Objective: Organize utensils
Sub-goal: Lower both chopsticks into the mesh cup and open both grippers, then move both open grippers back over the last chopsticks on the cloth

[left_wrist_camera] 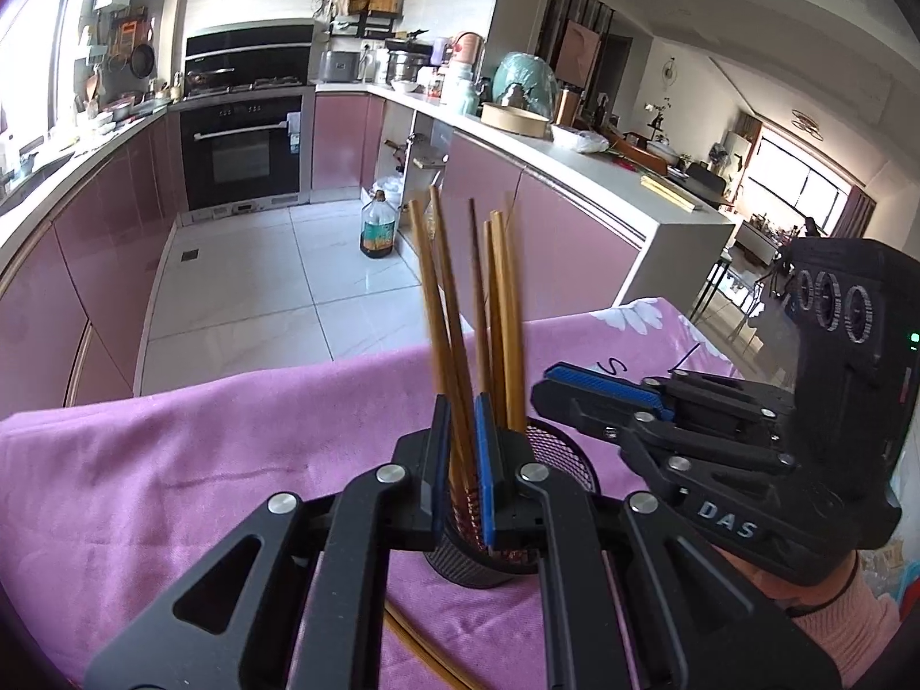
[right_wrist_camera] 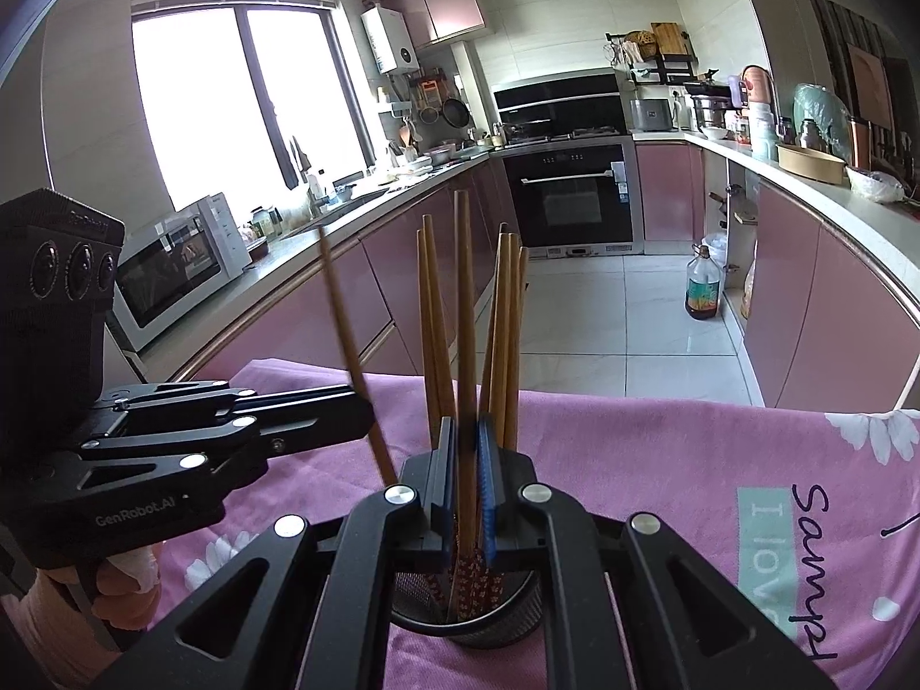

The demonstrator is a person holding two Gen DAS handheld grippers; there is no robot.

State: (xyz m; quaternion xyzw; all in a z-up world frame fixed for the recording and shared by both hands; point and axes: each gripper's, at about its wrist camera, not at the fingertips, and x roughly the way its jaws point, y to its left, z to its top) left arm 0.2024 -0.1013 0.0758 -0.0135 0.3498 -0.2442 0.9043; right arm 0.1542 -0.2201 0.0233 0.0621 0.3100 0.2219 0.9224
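A black mesh holder (left_wrist_camera: 566, 457) stands on the purple cloth with several brown chopsticks (left_wrist_camera: 503, 310) upright in it. My left gripper (left_wrist_camera: 458, 477) is over the holder, jaws narrowly apart around two chopsticks (left_wrist_camera: 443, 310). My right gripper (right_wrist_camera: 464, 494) is shut on one chopstick (right_wrist_camera: 464, 310) that stands in the holder (right_wrist_camera: 517, 615). In the right wrist view the left gripper (right_wrist_camera: 351, 411) comes from the left with a tilted chopstick (right_wrist_camera: 345, 333) across its tip. In the left wrist view the right gripper (left_wrist_camera: 552, 388) reaches in from the right. A loose chopstick (left_wrist_camera: 425, 652) lies on the cloth below.
The purple floral cloth (left_wrist_camera: 201, 460) covers the table; its far edge drops to a white tiled floor (left_wrist_camera: 259, 287). Pink kitchen cabinets (right_wrist_camera: 805, 310) line both sides. An oil bottle (left_wrist_camera: 378, 227) stands on the floor. A microwave (right_wrist_camera: 172, 270) sits on the counter.
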